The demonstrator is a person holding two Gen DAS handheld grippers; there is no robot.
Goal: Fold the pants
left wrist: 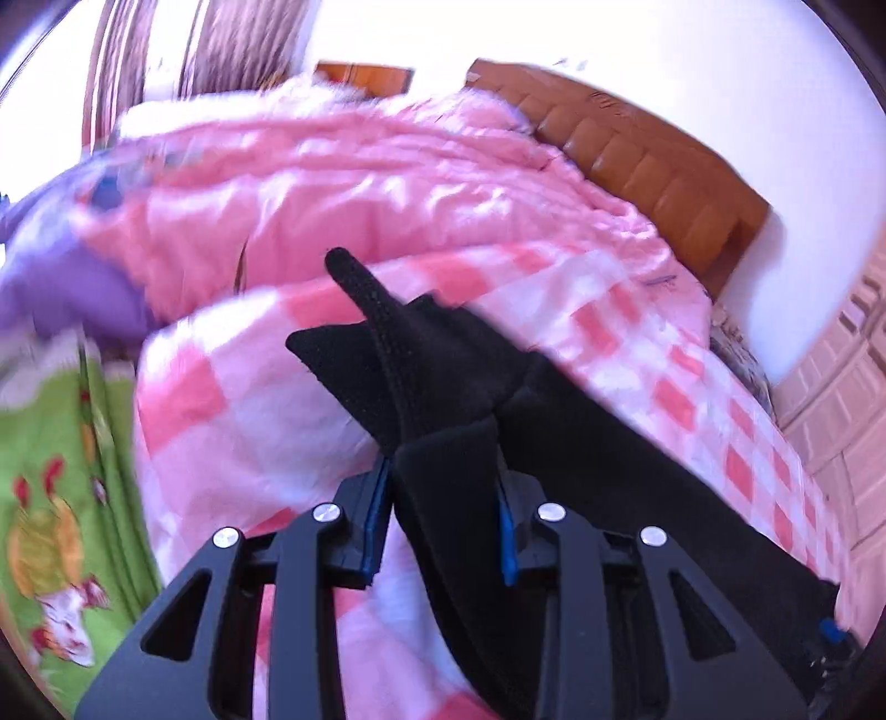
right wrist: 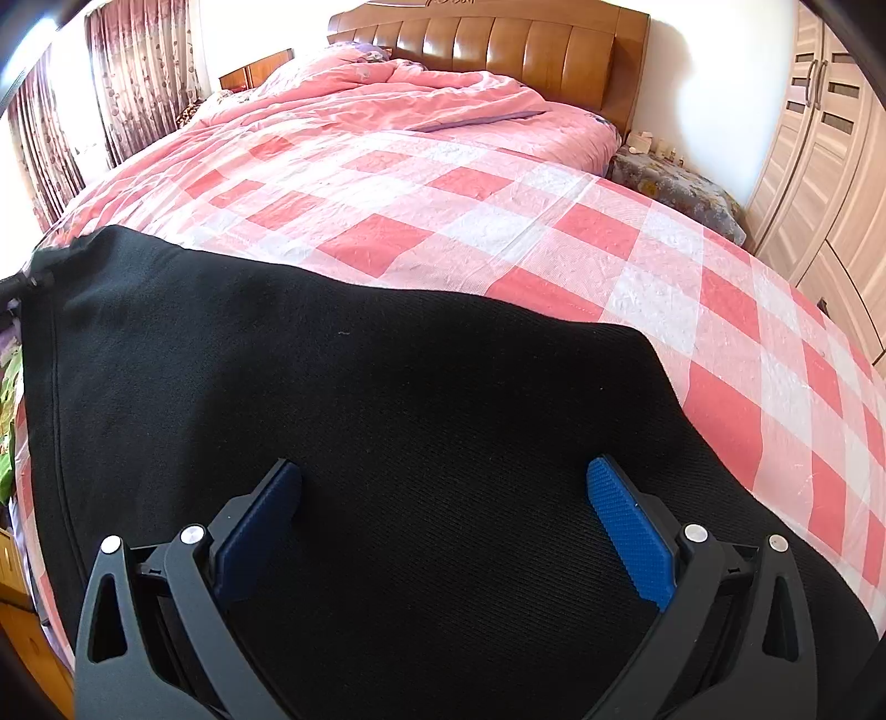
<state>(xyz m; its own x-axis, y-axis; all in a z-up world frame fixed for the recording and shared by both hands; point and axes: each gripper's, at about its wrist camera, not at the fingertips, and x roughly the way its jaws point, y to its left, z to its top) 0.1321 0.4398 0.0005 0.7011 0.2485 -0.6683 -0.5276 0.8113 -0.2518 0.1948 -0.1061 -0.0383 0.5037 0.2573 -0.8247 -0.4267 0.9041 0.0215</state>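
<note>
Black pants [right wrist: 360, 399] lie spread on the pink checked bed sheet [right wrist: 498, 221]. In the left wrist view my left gripper [left wrist: 443, 476] is shut on a bunched fold of the black pants [left wrist: 437, 376], lifted above the sheet; a seam tip sticks up past the fingers and the cloth trails down to the right. In the right wrist view my right gripper [right wrist: 443, 487] is open, its blue pads [right wrist: 626, 526] wide apart just over the flat black cloth, holding nothing. The view is motion-blurred on the left.
A pink quilt [right wrist: 387, 94] is heaped at the head of the bed by the brown headboard [right wrist: 498, 44]. A wardrobe [right wrist: 819, 138] stands right, curtains [right wrist: 127, 72] left. A purple pillow [left wrist: 66, 277] and green printed cloth [left wrist: 55, 498] lie left of the left gripper.
</note>
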